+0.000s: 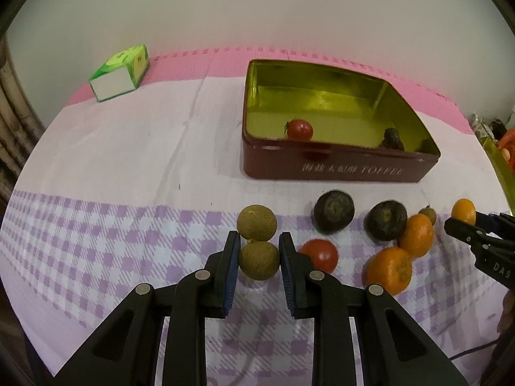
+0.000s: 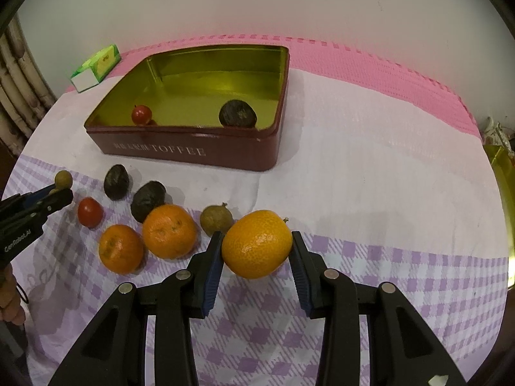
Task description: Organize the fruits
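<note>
My left gripper [image 1: 259, 244] is shut on a small brown round fruit [image 1: 259, 260]; a second brown fruit [image 1: 257, 222] touches it just beyond the fingertips. My right gripper [image 2: 257, 237] is shut on an orange mandarin [image 2: 257, 244]. Between the two grippers, on the checked cloth, lie a red tomato [image 1: 320, 255], two dark fruits [image 1: 334, 211] [image 1: 385, 220], two mandarins [image 2: 120, 248] [image 2: 169, 231] and another brown fruit [image 2: 215, 220]. Behind them the maroon toffee tin [image 2: 193, 151] holds a tomato [image 2: 141, 114] and a dark fruit [image 2: 237, 114].
A green and white carton [image 1: 119, 74] lies at the back left on the pink mat. A second gold-lined container [image 2: 502, 199] shows at the right edge. A hand [image 2: 9, 299] holds the left gripper's handle at the left border.
</note>
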